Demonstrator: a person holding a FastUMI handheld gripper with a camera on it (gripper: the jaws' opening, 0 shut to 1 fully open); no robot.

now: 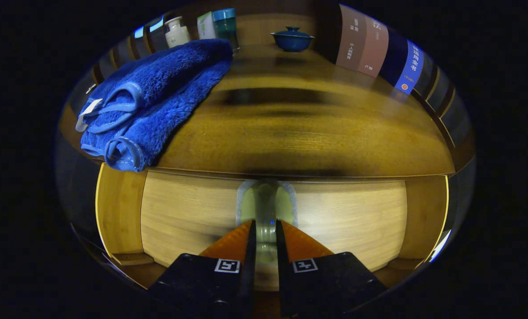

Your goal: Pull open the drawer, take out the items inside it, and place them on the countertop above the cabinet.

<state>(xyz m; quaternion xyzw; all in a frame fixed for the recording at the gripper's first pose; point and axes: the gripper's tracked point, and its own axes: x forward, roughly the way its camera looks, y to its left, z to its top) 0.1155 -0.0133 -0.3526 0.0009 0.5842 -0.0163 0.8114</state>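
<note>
Gripper (265, 227): pinching the drawer handle (266, 204) with both fingers.
Drawer (193, 217): at 12 o'clock ahead, front beneath the countertop (299, 133).
Towel (153, 99): blue, folded, at 10 o'clock on countertop.
Lidded bowl (292, 39): far back, at 12 o'clock.

towel (153, 102) on countertop (308, 137) left | lidded bowl (292, 39) behind | drawer (193, 212) below, fingers (235, 241) at handle (266, 201)
</note>
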